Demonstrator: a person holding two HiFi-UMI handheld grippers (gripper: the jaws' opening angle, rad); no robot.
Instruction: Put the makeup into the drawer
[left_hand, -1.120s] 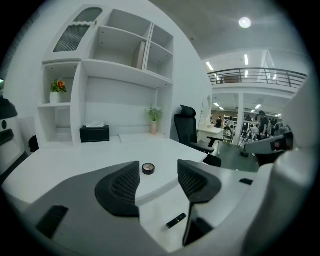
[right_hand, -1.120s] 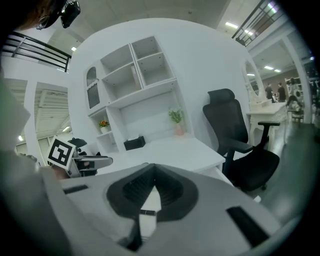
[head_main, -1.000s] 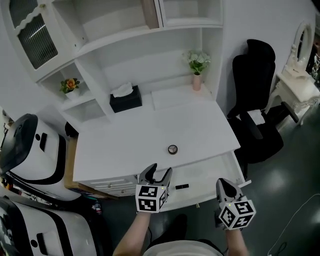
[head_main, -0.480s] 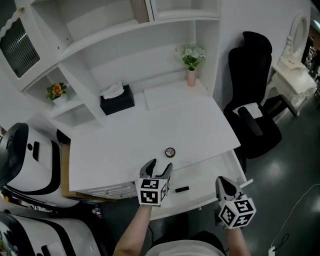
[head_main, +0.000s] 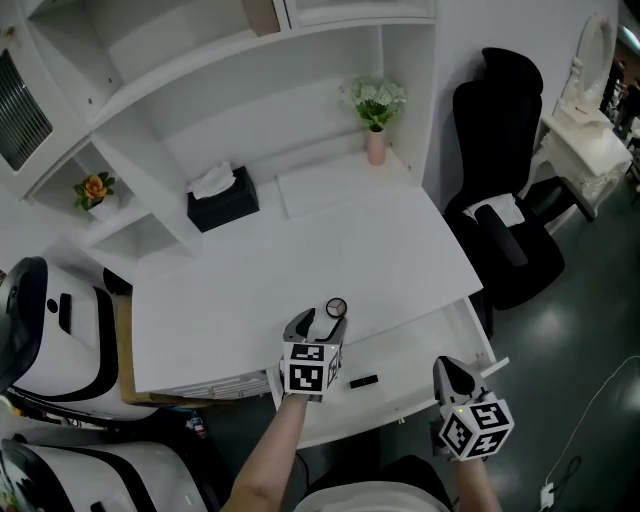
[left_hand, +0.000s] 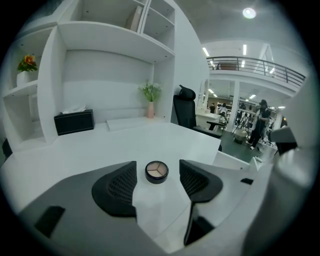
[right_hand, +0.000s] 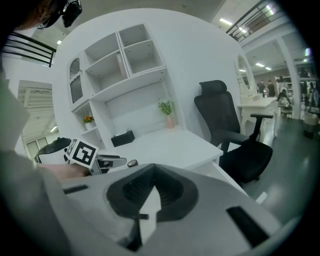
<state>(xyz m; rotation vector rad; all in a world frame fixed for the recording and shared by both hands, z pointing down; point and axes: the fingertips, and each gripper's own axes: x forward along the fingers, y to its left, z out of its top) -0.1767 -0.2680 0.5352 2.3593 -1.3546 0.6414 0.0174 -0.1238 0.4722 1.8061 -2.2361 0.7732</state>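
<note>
A small round makeup compact (head_main: 336, 307) with beige pans lies near the front edge of the white desk (head_main: 300, 255). My left gripper (head_main: 317, 322) reaches over that edge. Its jaws are wide open, one on each side of the compact (left_hand: 156, 171), and neither touches it. Below the desk front the white drawer (head_main: 410, 355) stands pulled out, with a small black stick (head_main: 363, 381) lying in it. My right gripper (head_main: 452, 374) hovers over the drawer's right front corner, its jaws shut with nothing in them.
A black tissue box (head_main: 222, 197) and a pink vase of flowers (head_main: 375, 130) stand at the back of the desk under white shelves. A black office chair (head_main: 505, 230) is to the right. A white-and-black machine (head_main: 50, 320) stands to the left.
My left gripper has moved forward from over the drawer to the desk edge, so its open jaws now flank the compact. The right gripper has barely shifted.
</note>
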